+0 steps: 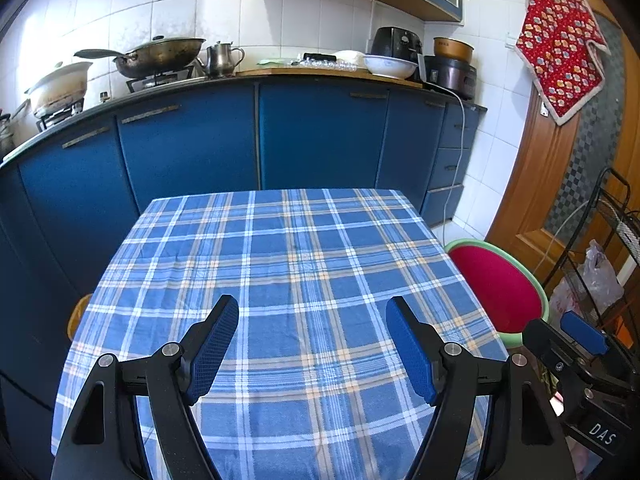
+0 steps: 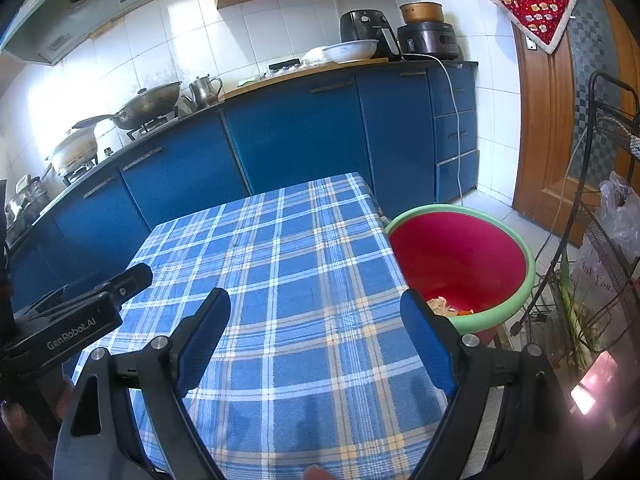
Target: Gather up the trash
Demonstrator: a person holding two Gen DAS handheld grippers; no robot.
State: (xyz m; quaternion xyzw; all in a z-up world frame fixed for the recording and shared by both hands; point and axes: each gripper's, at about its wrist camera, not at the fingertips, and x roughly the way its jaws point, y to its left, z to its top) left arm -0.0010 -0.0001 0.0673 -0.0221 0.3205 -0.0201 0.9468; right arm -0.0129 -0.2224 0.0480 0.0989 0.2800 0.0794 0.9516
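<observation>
**Left wrist view: both grippers empty over a cleared cloth, trash in the basin**

Nearest the lens, the left gripper [image 1: 312, 344] hangs over the worktop [image 1: 280, 264] with its blue, mesh-textured fingers [image 1: 212, 352] spread wide and nothing between them. The right gripper [image 2: 316, 344] sits the same way, fingers apart and empty, close to the edge that faces the basin.

The worktop is covered by a woven blue plaid cloth, soft and slightly rumpled; no scrap shows on it in either view.

Just beside the worktop's right edge and lower than it stands the basin [image 2: 528, 276], round, smooth plastic, red inside with a pale green rim. The trash [image 2: 442, 305], a small pale crumpled lump with an orange bit, lies at the basin's bottom, partly hidden by a right finger.

Judged from here, collection looks nearly or fully done. The risks: a low finger could snag and drag the loose cloth, or a swing toward the basin could knock its rim and tip it.

Beyond the worktop runs a counter [image 1: 320, 74] on blue cabinets, carrying a dark metal wok [image 1: 160, 54].
</observation>
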